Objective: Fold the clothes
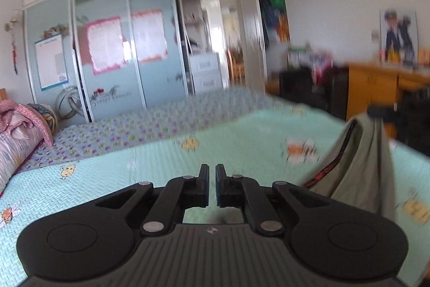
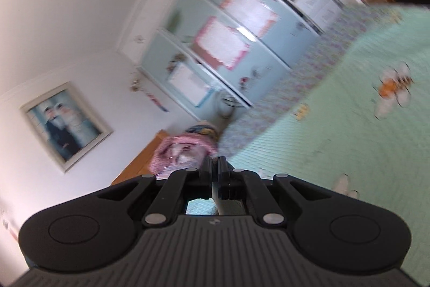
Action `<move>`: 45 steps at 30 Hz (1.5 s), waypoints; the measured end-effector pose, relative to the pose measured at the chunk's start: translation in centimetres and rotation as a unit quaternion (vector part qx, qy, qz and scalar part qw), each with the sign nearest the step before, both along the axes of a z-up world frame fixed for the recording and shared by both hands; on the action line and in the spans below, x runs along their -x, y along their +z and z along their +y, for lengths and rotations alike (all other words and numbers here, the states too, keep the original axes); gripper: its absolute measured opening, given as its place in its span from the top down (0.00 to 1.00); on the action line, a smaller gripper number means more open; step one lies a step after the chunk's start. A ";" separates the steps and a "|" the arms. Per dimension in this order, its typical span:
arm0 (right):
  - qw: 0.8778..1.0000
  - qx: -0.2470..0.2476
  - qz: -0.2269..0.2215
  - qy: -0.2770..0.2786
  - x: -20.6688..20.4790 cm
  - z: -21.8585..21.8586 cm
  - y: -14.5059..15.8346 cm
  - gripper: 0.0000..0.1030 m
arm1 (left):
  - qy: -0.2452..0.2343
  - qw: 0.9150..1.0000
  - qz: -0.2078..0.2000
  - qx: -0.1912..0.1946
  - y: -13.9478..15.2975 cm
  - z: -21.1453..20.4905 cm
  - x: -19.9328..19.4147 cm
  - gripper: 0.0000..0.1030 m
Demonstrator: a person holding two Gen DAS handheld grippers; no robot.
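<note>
Left gripper [image 1: 212,179] has its jaws pretty much together with nothing between them, hovering over the mint bee-print bedspread [image 1: 134,174]. Right gripper [image 2: 214,171] is clamped on a thin pale edge of cloth, view tilted hard. The olive-grey garment [image 1: 368,166] hangs at the right of the left view, lifted off the bed. Far side: sliding wardrobe [image 1: 107,50], pink bedding [image 1: 18,131] at left.

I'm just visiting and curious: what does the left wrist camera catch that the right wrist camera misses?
Only the left wrist view shows an olive garment hanging at the right, and an orange desk. Only the right wrist view shows a framed photo on the wall. Both show the mint bedspread, the wardrobe and pink bedding.
</note>
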State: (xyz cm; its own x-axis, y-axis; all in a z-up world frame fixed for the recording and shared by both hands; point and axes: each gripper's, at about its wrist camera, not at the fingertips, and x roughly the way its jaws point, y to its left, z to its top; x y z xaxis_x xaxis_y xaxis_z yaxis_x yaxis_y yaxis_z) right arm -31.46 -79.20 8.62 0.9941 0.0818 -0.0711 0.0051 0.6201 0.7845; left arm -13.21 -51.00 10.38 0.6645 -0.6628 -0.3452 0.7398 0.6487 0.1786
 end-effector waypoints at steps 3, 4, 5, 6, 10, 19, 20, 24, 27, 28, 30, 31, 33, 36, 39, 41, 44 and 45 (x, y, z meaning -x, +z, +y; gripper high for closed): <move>0.999 0.001 0.032 -0.016 -2.8 -1.8 -1.8 0.96 | 0.008 0.999 -0.011 -0.037 -1.6 -3.0 -3.5 0.96; 0.999 0.017 0.046 -0.022 -3.9 -2.2 -2.3 0.96 | 0.011 0.999 -0.015 -0.048 -2.1 -3.9 -4.7 0.96; 0.997 0.035 0.060 -0.027 -5.1 -2.6 -2.7 0.96 | 0.016 0.998 -0.015 -0.059 -2.6 -4.7 -5.9 0.96; 0.995 0.052 0.074 -0.033 -6.2 -3.0 -3.2 0.96 | 0.021 0.998 -0.005 -0.067 -3.1 -4.9 -7.3 0.97; 0.979 0.114 0.156 -0.062 -9.6 -4.4 -6.7 0.96 | 0.009 0.994 0.078 -0.073 -6.3 -4.0 -9.5 0.96; 0.982 -0.010 0.181 -0.051 -3.2 -4.9 -15.5 0.52 | -0.123 0.980 0.072 -0.137 -13.1 -4.1 -4.6 0.46; 0.983 -0.013 0.177 -0.048 -2.4 -4.1 -15.8 0.46 | -0.125 0.979 0.063 -0.147 -13.6 -4.8 -4.9 0.46; 0.981 -0.007 0.189 -0.031 -1.1 -1.2 -16.9 0.45 | -0.130 0.975 0.077 -0.162 -14.7 -7.1 -6.9 0.46; 0.976 0.039 0.216 -0.010 -2.6 0.5 -17.1 0.45 | -0.139 0.967 0.110 -0.182 -16.1 -8.8 -9.0 0.46; 0.974 0.053 0.221 -0.004 -3.2 0.8 -17.2 0.44 | -0.143 0.962 0.126 -0.197 -16.8 -9.4 -9.5 0.46; 0.970 0.074 0.233 0.005 -4.2 1.4 -17.3 0.39 | -0.157 0.951 0.157 -0.215 -18.0 -10.1 -10.4 0.46; 0.967 0.081 0.242 0.002 -4.6 1.4 -17.4 0.37 | -0.165 0.946 0.172 -0.219 -18.6 -10.4 -10.8 0.46; 0.965 0.083 0.250 -0.002 -4.7 1.4 -17.7 0.36 | -0.170 0.942 0.199 -0.210 -19.0 -10.3 -11.7 0.46; 0.968 0.064 0.241 -0.008 -4.1 1.3 -18.2 0.35 | -0.162 0.945 0.218 -0.183 -18.7 -9.8 -12.7 0.95; 0.971 0.055 0.232 -0.013 -3.4 1.3 -18.4 0.35 | -0.133 0.961 0.173 -0.172 -18.1 -9.5 -12.0 0.95; 0.974 0.039 0.225 -0.019 -3.1 1.3 -18.4 0.35 | -0.102 0.972 0.127 -0.167 -17.3 -9.5 -11.8 0.95; 0.977 0.016 0.214 -0.023 -2.9 1.1 -18.5 0.34 | -0.067 0.982 0.092 -0.152 -15.8 -9.7 -13.1 0.95; 0.977 0.011 0.212 -0.023 -2.9 1.1 -18.6 0.34 | -0.059 0.983 0.083 -0.153 -15.4 -10.0 -13.7 0.95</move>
